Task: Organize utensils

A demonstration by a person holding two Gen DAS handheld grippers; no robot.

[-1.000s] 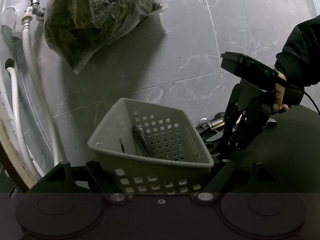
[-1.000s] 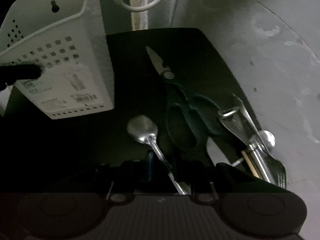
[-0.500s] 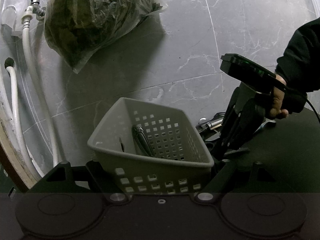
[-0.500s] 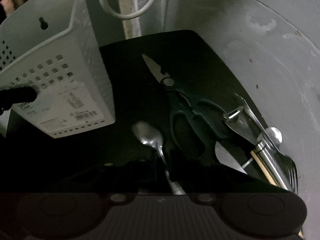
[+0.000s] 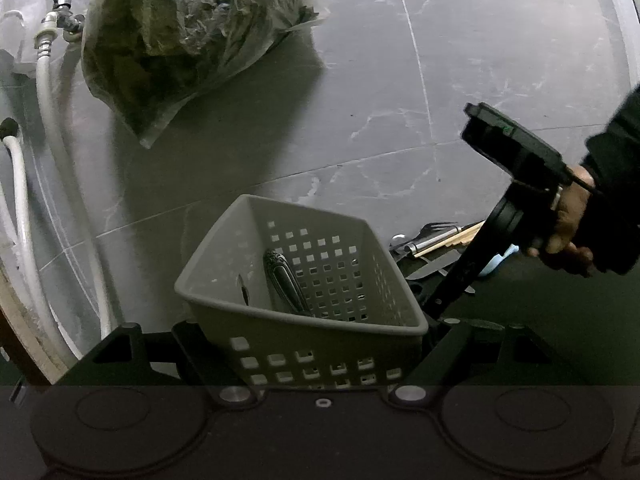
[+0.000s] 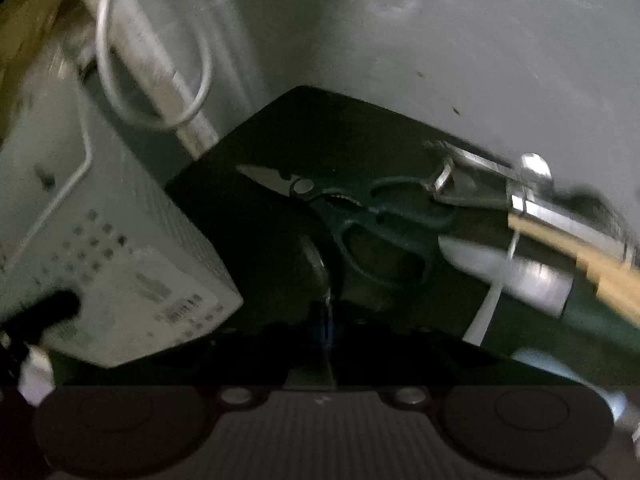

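Left claw (image 5: 320, 344) clamped on white basket (image 5: 304, 332), holding it tilted above dark mat (image 6: 340, 128); ornate utensil handle (image 5: 286, 280) leans inside basket. Right claw (image 6: 329, 312) pinched shut on spoon (image 6: 320, 268), just beside basket, over mat. Beyond spoon: scissors (image 6: 360, 216) flat on mat; beyond those, blurred heap of metal utensils (image 6: 532, 216) with chopsticks (image 6: 592, 268). Plastic bag (image 5: 192, 40) on floor, well beyond basket.
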